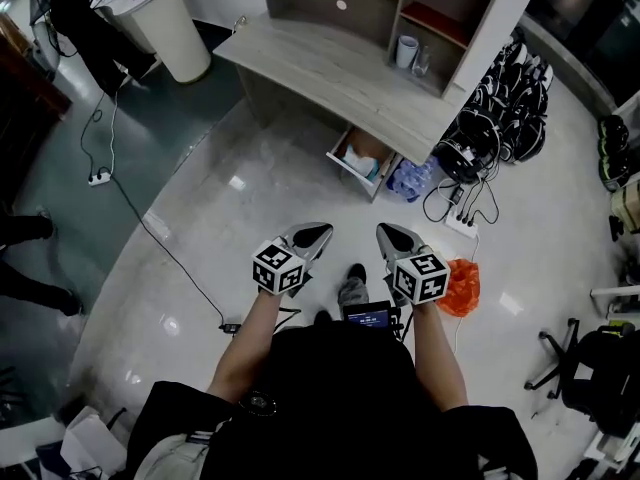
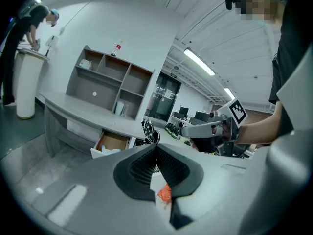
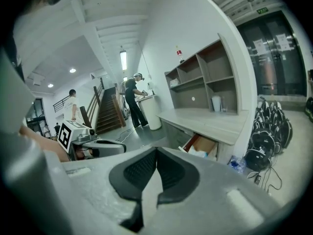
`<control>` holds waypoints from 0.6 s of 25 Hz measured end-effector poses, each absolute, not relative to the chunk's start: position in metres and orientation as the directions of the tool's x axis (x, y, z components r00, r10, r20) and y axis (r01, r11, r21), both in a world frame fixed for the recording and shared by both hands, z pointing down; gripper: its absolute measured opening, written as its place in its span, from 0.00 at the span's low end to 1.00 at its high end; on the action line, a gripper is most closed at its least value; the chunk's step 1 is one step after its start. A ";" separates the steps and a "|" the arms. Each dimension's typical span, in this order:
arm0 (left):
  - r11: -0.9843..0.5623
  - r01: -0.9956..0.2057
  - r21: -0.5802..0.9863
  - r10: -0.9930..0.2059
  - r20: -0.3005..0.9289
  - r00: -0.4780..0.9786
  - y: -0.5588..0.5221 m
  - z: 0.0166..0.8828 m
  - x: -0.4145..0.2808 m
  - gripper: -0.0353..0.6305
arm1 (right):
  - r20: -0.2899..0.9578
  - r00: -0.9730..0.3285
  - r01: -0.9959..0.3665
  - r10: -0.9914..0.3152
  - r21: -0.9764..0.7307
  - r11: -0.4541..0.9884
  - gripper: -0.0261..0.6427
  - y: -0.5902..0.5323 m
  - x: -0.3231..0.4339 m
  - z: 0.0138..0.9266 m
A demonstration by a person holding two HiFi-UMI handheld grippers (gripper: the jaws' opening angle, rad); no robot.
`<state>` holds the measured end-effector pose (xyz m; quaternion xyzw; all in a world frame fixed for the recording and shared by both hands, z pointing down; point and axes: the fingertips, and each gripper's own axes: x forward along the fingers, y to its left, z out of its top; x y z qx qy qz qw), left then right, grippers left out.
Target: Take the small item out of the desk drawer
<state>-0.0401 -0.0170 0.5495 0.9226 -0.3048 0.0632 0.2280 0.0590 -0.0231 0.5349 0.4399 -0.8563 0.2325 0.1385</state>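
Desk (image 1: 320, 68) is standing ahead of the person, with its drawer (image 1: 349, 173) hanging open low on the front. A pale blue-and-white item (image 1: 367, 164) is lying inside the drawer next to something brownish. It is too small to tell what either one is.

Left gripper (image 1: 322, 233) is pointing toward the desk, and its jaws are pressing together with nothing between them. In the left gripper view the left gripper (image 2: 156, 148) is showing its black pads (image 2: 139, 168) meeting at the tips. The open drawer (image 2: 110, 142) is sitting off to the left of them, well apart, with a pale lump showing in it.

An orange bag (image 2: 165, 194) is showing through the slit under the pads. It is lying on the floor (image 1: 200, 258), not caught in the grip. In the head view the orange bag (image 1: 460, 286) is sitting just right of the right gripper.

Right gripper (image 1: 384, 232) is also clenched on nothing. In the right gripper view the right gripper (image 3: 156, 151) is showing its pads (image 3: 173, 173) touching. The drawer (image 3: 203, 143) with the item (image 3: 198, 152) is lying beyond and to the right of the tips, well apart.

Both grippers are hovering side by side over bare floor, near each other but not touching. The item is sitting in the drawer, with neither set of fingers near it.
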 end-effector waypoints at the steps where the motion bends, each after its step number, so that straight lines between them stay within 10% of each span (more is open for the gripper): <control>1: -0.709 -0.593 0.381 -0.534 0.259 0.805 -0.023 0.549 -0.039 0.06 | 0.440 -0.576 -0.817 -0.689 -0.280 0.504 0.04 -0.030 0.061 0.535; 15: -0.676 -0.629 0.383 -0.555 0.296 0.777 -0.105 0.552 -0.012 0.06 | 0.445 -0.612 -0.791 -0.654 -0.317 0.524 0.04 -0.117 0.088 0.542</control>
